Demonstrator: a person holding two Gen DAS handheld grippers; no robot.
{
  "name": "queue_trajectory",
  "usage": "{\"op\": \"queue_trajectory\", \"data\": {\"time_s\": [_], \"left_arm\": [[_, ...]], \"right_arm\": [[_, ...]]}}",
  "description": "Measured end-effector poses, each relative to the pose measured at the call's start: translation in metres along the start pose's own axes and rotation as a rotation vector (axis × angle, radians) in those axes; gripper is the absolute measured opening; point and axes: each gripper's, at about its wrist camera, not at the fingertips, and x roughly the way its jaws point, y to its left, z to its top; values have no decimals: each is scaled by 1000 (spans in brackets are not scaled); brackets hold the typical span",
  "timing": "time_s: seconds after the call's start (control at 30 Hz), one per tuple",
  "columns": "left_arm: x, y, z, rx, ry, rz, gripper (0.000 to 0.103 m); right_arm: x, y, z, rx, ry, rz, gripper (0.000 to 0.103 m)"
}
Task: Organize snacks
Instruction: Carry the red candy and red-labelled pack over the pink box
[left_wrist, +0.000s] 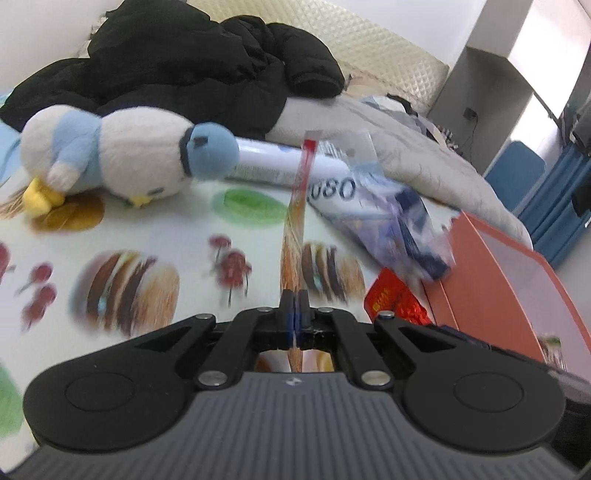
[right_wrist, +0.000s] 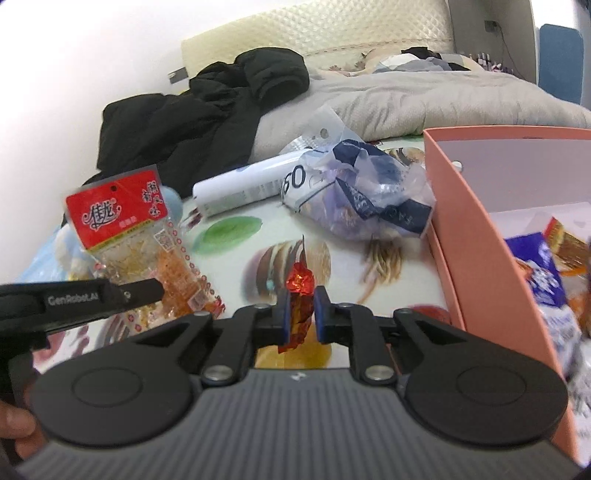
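Observation:
My left gripper (left_wrist: 295, 295) is shut on a flat snack packet with a red header (left_wrist: 297, 210), seen edge-on in the left wrist view. In the right wrist view the same packet (right_wrist: 125, 229) shows its red label and orange contents, held up by the left gripper (right_wrist: 147, 290). My right gripper (right_wrist: 300, 295) is shut on a red foil-wrapped snack (right_wrist: 300, 295), which also shows in the left wrist view (left_wrist: 397, 301). An orange box (right_wrist: 476, 229) at the right holds several snack packets (right_wrist: 546, 280). It also shows in the left wrist view (left_wrist: 491, 273).
A clear bag of blue-wrapped items (right_wrist: 369, 195) and a white tube (right_wrist: 240, 188) lie on the food-print cloth (right_wrist: 402, 284). A plush penguin (left_wrist: 122, 155) lies at the left. A black jacket (right_wrist: 207, 110) and a grey blanket (right_wrist: 424, 99) lie behind.

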Motion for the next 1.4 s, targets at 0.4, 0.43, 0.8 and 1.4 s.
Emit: {"op": "queue_trajectory", "data": {"time_s": [0.4,0.43,0.8,1.4], "left_arm": [[-70,-32,-45,51,67,8,1],[-75,-36,-47,58,72,11,1],[-114,-61,-59,110,110,15,1],[-153,-159,-13,201,23,-147,1]], "right_arm": [[-80,12,-42,-80,35,-4,15],[-84,12,-43,-88,35,-8,15],[-140,8,-39,-106,-1,-30,15],[-222,-35,6,-70,-186,-127,15]]}}
